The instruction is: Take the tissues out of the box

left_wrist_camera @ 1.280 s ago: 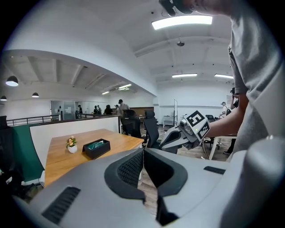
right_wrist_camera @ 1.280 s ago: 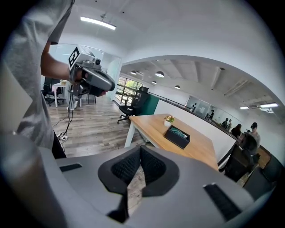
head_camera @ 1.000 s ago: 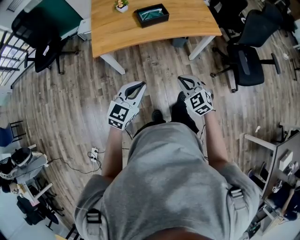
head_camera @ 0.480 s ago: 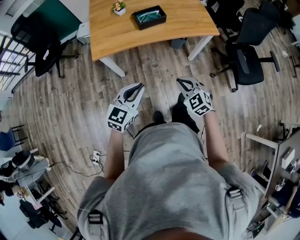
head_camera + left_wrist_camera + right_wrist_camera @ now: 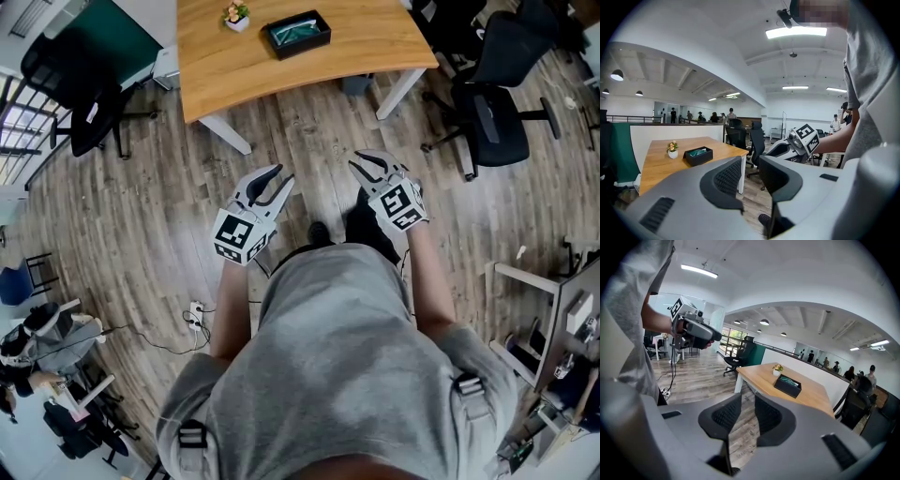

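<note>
The left gripper (image 5: 279,177) and right gripper (image 5: 360,164) hang side by side over the floor (image 5: 141,216), near the person; both pairs of jaws have just been opening and stand partly apart, holding nothing; the box (image 5: 299,33) sits well beyond them on the far table (image 5: 375,49), just right of a plant (image 5: 236,15).

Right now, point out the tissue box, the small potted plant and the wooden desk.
tissue box (image 5: 305,47), head view, near side wall.
potted plant (image 5: 239,22), head view, white pot.
wooden desk (image 5: 375,42), head view, bare top right of the box.
</note>
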A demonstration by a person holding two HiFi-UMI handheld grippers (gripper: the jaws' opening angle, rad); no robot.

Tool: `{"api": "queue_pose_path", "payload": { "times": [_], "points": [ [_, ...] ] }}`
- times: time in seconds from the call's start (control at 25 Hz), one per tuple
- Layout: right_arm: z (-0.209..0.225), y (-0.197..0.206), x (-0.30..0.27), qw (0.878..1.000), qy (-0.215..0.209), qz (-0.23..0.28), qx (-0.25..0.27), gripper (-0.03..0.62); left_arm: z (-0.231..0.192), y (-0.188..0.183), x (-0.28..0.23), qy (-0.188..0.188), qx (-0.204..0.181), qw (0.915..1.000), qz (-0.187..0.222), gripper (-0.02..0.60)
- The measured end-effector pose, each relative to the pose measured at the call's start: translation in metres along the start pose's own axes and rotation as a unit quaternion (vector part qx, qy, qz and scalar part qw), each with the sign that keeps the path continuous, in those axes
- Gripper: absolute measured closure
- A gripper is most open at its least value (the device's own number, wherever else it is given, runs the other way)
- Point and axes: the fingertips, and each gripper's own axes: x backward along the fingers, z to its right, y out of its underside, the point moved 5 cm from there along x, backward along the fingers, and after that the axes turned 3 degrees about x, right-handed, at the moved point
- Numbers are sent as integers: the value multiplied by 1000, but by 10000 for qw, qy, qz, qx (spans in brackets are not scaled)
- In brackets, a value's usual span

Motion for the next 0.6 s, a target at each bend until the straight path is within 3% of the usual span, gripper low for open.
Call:
{"api": "queue_pose_path", "payload": {
  "times": [0.12, 0.6],
  "points": [
    [-3, 1, -1, 9998, -170, 38, -136, 425, 1, 1, -1, 12, -5, 10000, -17, 445],
    [-6, 3, 4, 9996, -165, 79, -220, 319, -3, 5, -1, -47, -4, 10000, -78, 376]
  ]
}}
